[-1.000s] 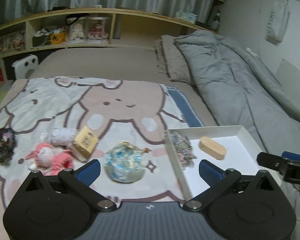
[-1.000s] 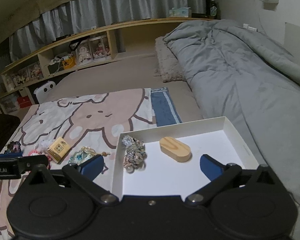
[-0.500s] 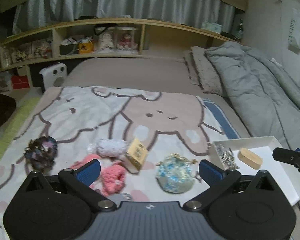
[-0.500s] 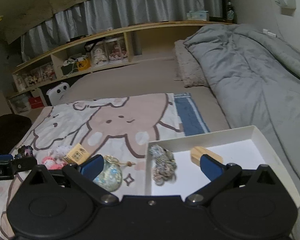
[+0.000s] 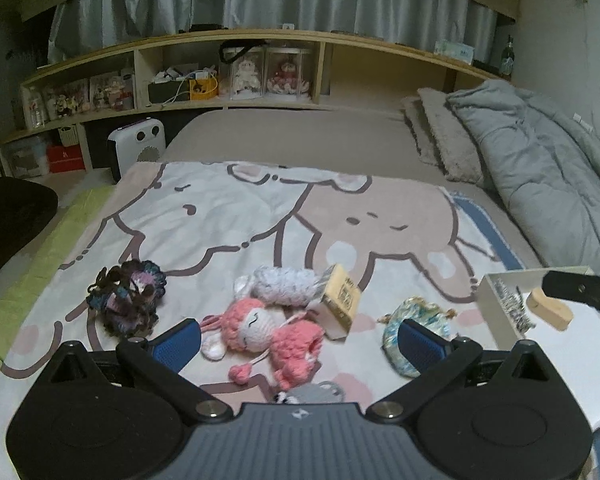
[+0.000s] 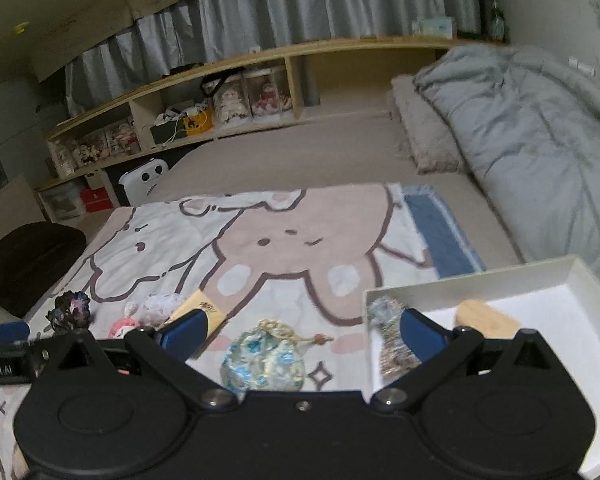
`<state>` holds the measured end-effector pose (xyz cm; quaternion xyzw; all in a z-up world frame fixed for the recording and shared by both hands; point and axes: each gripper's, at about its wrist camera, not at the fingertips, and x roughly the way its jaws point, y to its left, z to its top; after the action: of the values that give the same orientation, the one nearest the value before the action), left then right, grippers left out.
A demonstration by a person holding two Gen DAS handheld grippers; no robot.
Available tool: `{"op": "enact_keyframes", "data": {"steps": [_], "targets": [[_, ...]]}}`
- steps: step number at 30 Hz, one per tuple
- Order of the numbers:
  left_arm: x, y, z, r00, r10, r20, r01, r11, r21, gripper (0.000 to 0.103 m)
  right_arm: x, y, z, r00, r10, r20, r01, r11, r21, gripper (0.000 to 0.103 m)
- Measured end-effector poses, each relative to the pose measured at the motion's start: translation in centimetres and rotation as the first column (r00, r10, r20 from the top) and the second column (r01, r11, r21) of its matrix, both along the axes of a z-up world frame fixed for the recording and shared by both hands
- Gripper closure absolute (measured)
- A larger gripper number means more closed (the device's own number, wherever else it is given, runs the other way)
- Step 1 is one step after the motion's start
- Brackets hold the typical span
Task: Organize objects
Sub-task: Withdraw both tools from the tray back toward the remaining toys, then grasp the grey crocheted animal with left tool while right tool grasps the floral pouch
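Left gripper [image 5: 300,338] was wide open and held nothing. Right gripper [image 6: 302,330] was wide open and empty too. Between the left fingers lay the pink knitted bunny [image 5: 268,332] on the blanket [image 5: 220,216]. It looked soft, light and squashy, so its fat middle seemed best to pinch. Just beside it sat the blue pouch [image 5: 414,322], with the white tray [image 5: 580,380] further right.

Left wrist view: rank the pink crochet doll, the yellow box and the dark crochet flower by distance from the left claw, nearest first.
1. Pink crochet doll, between the left claw's fingers.
2. Yellow box, just beyond, slightly right.
3. Dark crochet flower, outside the left finger, farthest.
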<state>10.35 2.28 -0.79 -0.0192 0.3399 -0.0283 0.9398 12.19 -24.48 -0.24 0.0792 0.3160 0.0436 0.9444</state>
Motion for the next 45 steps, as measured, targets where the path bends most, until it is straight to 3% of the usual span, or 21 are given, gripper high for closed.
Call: {"op": "enact_keyframes", "data": {"steps": [3,8,12,19,30,42,45], "targets": [[0.3,0.7,-1.0,1.0,-0.007,-0.013,0.007,1.0,0.009,0.0,1.1,0.6,-1.1,1.0,-0.019,-0.015,0.019,1.0,0.014,0.0],[1.0,2.0,-2.2,0.998,-0.044,-0.054,0.042,0.998,-0.045,0.0,2.5,1.4,-2.8,1.0,-0.016,-0.015,0.016,1.0,-0.001,0.0],[1.4,2.0,-2.8,0.99,-0.123,-0.066,0.12,0.992,-0.044,0.002,3.6,1.9,-4.2,1.0,0.015,-0.019,-0.015,1.0,0.002,0.0],[2.5,2.3,-5.2,0.965,-0.19,-0.181,0.171,0.979,-0.114,0.023,5.4,2.6,-7.7,0.998,0.009,-0.064,-0.01,1.0,-0.012,0.0],[4.1,2.5,-8.3,0.931,-0.242,-0.273,0.19,0.96,-0.204,0.027,6.7,4.5,-11.6,0.986,0.106,-0.129,-0.112,0.993,-0.035,0.0],[5.3,1.7,-10.2,0.92,-0.25,-0.302,0.216,0.966,-0.142,0.03,8.3,6.2,-13.7,0.979,0.113,-0.168,-0.129,0.987,-0.092,0.0],[5.5,1.6,-10.8,0.91,-0.259,-0.325,0.222,0.964,-0.148,0.038,8.3,5.6,-14.1,0.976,0.121,-0.18,-0.132,0.99,-0.045,0.001]]}}
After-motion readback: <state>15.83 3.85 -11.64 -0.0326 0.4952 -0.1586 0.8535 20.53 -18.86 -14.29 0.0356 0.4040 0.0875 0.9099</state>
